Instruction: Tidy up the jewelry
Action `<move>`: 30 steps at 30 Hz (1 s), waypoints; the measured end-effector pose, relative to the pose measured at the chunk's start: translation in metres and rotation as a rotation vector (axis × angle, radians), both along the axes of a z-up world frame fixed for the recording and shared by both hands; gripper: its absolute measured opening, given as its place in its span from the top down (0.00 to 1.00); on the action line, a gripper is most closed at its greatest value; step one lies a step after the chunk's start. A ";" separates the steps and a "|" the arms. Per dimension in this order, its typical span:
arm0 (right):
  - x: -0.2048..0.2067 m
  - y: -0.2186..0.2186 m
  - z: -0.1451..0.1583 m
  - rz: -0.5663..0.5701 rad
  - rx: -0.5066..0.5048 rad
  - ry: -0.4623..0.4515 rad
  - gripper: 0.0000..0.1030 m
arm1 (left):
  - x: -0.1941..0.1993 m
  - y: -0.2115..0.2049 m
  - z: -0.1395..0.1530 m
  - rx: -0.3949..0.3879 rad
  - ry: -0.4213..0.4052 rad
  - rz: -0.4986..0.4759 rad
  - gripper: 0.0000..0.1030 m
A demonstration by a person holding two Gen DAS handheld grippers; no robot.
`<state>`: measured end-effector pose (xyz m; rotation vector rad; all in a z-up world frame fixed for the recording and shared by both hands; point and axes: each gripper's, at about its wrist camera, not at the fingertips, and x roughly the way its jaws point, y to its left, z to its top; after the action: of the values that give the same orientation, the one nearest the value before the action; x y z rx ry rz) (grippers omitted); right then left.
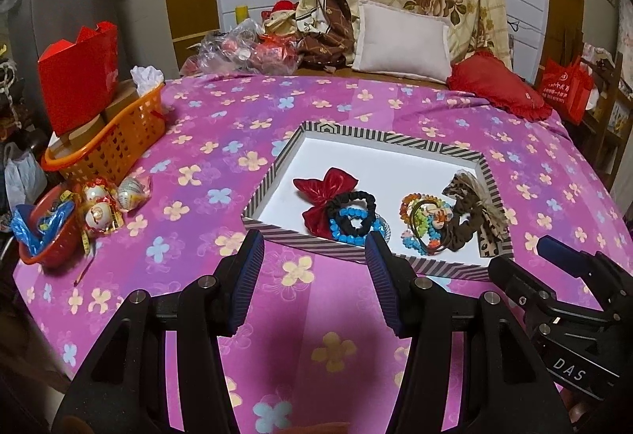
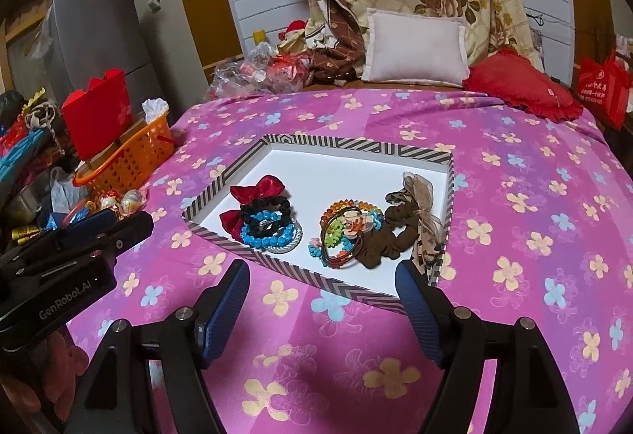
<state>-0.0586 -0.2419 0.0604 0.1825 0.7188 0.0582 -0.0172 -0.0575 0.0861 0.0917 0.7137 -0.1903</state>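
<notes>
Jewelry in two heaps inside striped tray (image 1: 358,135), frame centre: blue bead bracelet (image 1: 350,226) pile, multicolour bracelets (image 1: 421,220) pile; left gripper (image 1: 314,277), right gripper (image 2: 322,301) both released, empty, low frame; risk: tangled pieces lifting together

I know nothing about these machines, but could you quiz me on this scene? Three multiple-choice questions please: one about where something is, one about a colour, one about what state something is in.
1. Where do the hair ties and bracelets lie?
A. in the orange basket
B. in the striped box
C. on the white pillow

2. What colour is the bow under the black scrunchie?
A. red
B. green
C. white

3. How do the two claws stand?
A. both shut on jewelry
B. one holds the box
C. both open, holding nothing

Answers:
1 B: both heaps sit on the white floor of the striped box, not in the orange basket.
2 A: the bow beneath the black scrunchie is dark red.
3 C: the left claw and right claw each show a wide empty gap.
</notes>
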 end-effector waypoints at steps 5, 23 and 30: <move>-0.002 -0.001 0.002 0.000 0.000 -0.003 0.28 | -0.004 0.000 0.003 0.005 -0.008 -0.002 0.49; -0.005 0.001 0.004 0.005 0.003 0.002 0.28 | -0.009 0.000 0.007 0.010 -0.018 0.002 0.49; -0.004 0.001 0.003 0.006 0.001 0.003 0.27 | -0.009 -0.001 0.006 0.011 -0.019 0.003 0.49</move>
<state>-0.0630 -0.2412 0.0637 0.1818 0.7226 0.0640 -0.0257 -0.0583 0.0923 0.1027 0.6958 -0.1827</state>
